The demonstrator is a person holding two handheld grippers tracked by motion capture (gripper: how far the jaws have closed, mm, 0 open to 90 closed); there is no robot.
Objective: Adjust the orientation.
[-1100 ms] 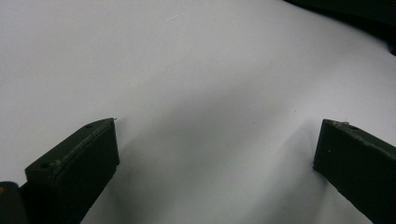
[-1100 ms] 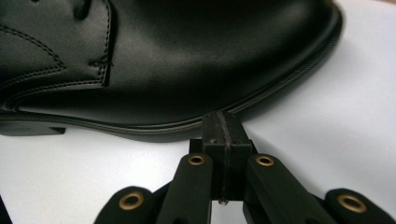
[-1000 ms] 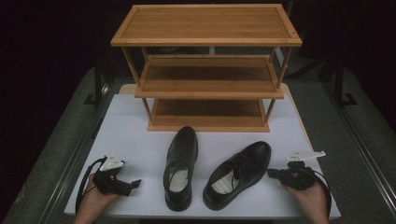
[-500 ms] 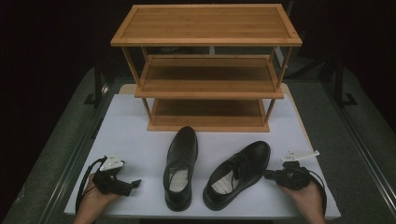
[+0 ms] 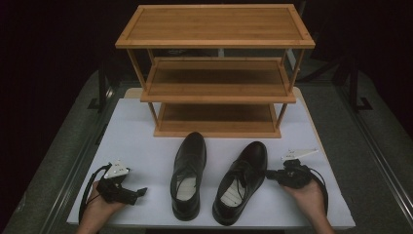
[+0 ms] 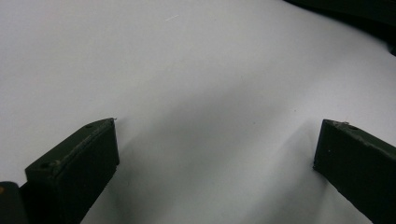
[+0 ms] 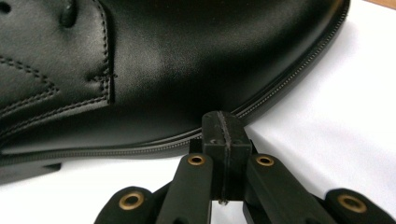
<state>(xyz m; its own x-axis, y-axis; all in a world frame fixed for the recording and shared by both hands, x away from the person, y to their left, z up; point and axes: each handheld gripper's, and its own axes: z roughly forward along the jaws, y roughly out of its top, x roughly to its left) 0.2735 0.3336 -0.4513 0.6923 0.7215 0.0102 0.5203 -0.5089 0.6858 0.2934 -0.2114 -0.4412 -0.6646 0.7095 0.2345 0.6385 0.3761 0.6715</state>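
Right gripper [image 5: 269, 176] sat at the outer side of the right black dress shoe [image 5: 242, 181], jaws pressed flat together with nothing between them, and in the right gripper view its closed tip [image 7: 223, 122] was right up against the sole welt of that shoe [image 7: 154, 70]; whether it actually touched, you could not tell. That shoe lay angled on the white table [image 5: 146, 141], toe tilted toward the bamboo shoe rack [image 5: 216, 73], just beside its straighter mate, the left shoe [image 5: 188, 174]. Your left gripper [image 5: 138, 192] rested near the table's front left corner, jaws spread wide over bare surface [image 6: 210, 84], well apart from both shoes.

To do this step well, you wanted to decide at once: nudging with shut jaws meant pressing low on the sole edge, not the soft upper, so the shoe slid and did not roll. Lifting meant opening first, backing off a touch, then pinching the collar near the laces. The glossy leather looked slippery, so a firm, low contact seemed safest.
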